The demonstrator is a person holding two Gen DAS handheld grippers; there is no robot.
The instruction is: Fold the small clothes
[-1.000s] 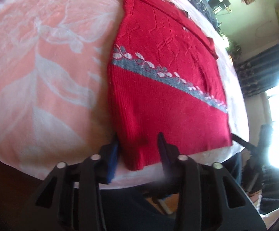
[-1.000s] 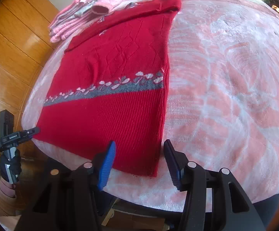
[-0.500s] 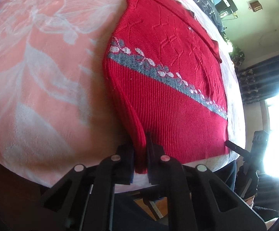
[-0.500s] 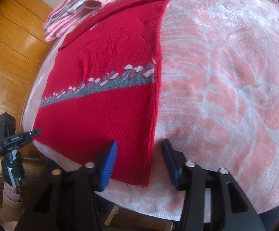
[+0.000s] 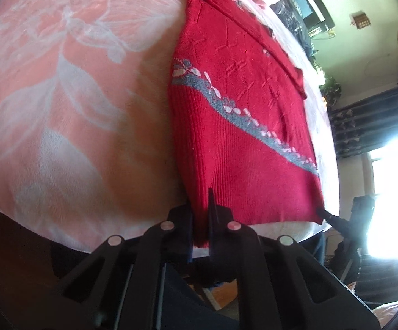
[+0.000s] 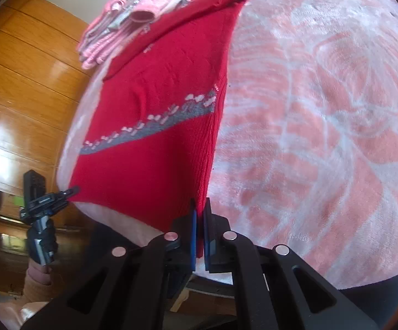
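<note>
A small red knitted sweater (image 5: pixel 243 115) with a grey and white flower band lies flat on a pink and white blanket (image 5: pixel 61 104). My left gripper (image 5: pixel 200 206) is shut on the sweater's near hem corner, at its left edge in the left wrist view. In the right wrist view the same red sweater (image 6: pixel 157 115) stretches away from me, and my right gripper (image 6: pixel 199 214) is shut on its other near hem corner. The cloth rises slightly into both pairs of fingers. The other gripper's tip (image 6: pixel 71 191) shows at the far hem corner.
A pile of pink clothes (image 6: pixel 122 19) lies beyond the sweater's collar. The blanket (image 6: pixel 322 126) spreads wide beside the sweater. A wooden panelled wall (image 6: pixel 20 88) stands past the table's edge. A bright window (image 5: pixel 391 200) and dark curtains fill the far side.
Both grippers have gone from open around the hem corners to shut on them, the left one first and the right one just now. The hem has lifted a little.
</note>
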